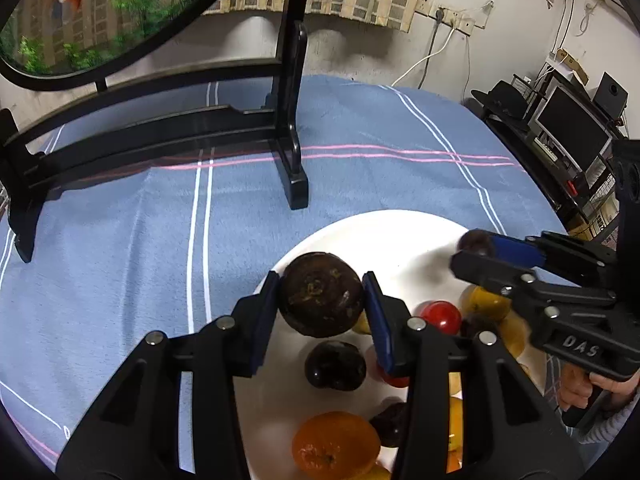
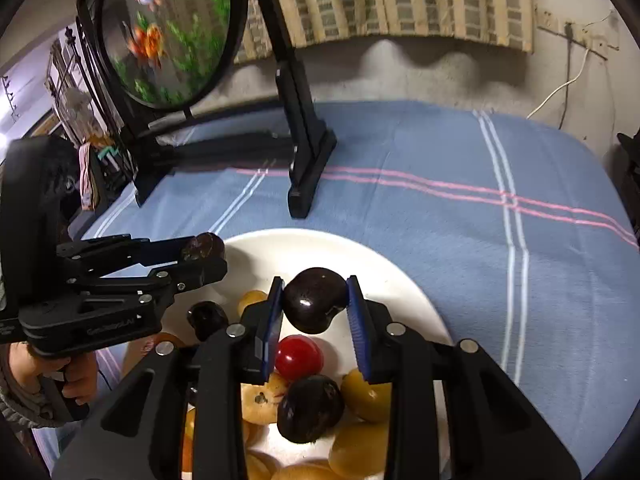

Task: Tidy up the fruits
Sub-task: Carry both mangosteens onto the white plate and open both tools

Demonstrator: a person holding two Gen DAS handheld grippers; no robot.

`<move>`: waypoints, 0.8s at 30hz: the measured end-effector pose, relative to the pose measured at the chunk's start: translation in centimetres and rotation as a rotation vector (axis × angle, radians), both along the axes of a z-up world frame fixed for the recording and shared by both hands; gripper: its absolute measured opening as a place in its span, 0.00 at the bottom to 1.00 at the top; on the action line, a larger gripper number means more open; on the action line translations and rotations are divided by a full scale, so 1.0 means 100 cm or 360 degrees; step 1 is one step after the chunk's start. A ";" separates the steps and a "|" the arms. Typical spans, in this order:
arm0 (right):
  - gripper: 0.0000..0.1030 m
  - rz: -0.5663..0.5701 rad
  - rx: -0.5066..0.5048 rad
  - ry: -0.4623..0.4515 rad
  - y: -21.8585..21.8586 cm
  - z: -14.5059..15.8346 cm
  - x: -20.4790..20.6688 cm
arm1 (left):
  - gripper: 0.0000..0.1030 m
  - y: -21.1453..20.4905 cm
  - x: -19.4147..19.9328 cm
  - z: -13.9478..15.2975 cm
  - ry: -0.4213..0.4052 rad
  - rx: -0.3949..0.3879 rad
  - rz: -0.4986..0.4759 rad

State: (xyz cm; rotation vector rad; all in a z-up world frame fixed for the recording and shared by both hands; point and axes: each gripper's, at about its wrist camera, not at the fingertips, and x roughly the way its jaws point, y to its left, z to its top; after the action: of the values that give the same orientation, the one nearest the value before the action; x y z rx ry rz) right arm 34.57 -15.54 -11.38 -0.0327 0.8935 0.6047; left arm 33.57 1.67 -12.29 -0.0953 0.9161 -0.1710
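On the bench, under a blue cloth (image 1: pixel 120 248) with white and pink stripes, a black stand (image 1: pixel 294 148) rises toward the far left corner; it carries a round panel (image 2: pixel 172 36) painted with goldfish and green plants. Nearer the front edge sits a white plate (image 1: pixel 384 236) of fruit.

The left tongs (image 1: pixel 322 300) are clamped on a rough dark brown fruit (image 1: pixel 320 294), held above the plate's left rim. Below it on the plate lie a glossy dark fruit (image 1: pixel 335 365) and an orange (image 1: pixel 335 442), with a red tomato (image 1: pixel 441 316) just right of them.

The right tongs (image 2: pixel 314 300), narrow, grip a shiny dark purple fruit (image 2: pixel 314 298) over the middle of the plate. Under them the same tomato lies beside another dark fruit (image 2: pixel 310 408), with yellow fruits (image 2: pixel 366 400) around them.

A hand (image 2: pixel 76 380) holds the left tongs' handle at the plate's left side.
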 end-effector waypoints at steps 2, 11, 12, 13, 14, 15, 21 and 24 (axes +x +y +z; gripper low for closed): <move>0.32 0.0006 -0.0041 0.0000 0.005 -0.004 0.003 | 0.42 -0.002 0.000 -0.003 0.0011 -0.0004 -0.0004; 0.41 -0.0026 -0.0028 0.0045 0.002 -0.011 0.013 | 0.52 0.002 0.002 -0.006 0.0037 -0.0018 0.0038; 0.42 -0.0038 -0.0028 0.0032 0.002 -0.009 0.012 | 0.52 0.002 0.000 -0.003 0.0027 -0.0004 0.0044; 0.42 -0.0041 -0.0028 0.0021 0.002 -0.006 0.012 | 0.52 0.002 -0.001 -0.001 0.0020 -0.0002 0.0047; 0.42 -0.0045 -0.0026 0.0009 0.001 -0.003 0.011 | 0.52 0.003 -0.003 0.003 0.0009 -0.0005 0.0055; 0.42 -0.0050 -0.0012 -0.0012 0.000 0.003 0.010 | 0.52 0.004 -0.005 0.008 0.0001 -0.0009 0.0063; 0.42 -0.0100 0.0076 -0.0152 -0.014 0.053 -0.010 | 0.54 0.009 -0.030 0.050 -0.0095 0.0011 0.0089; 0.49 -0.0113 0.0105 -0.0221 -0.021 0.079 -0.031 | 0.58 0.006 -0.052 0.071 -0.0146 0.0045 0.0092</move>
State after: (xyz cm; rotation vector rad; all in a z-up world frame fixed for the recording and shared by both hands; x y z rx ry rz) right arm 31.43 -17.65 -3.47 0.0163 0.7365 0.5582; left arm 28.40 2.27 -5.21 -0.0868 0.8234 -0.1077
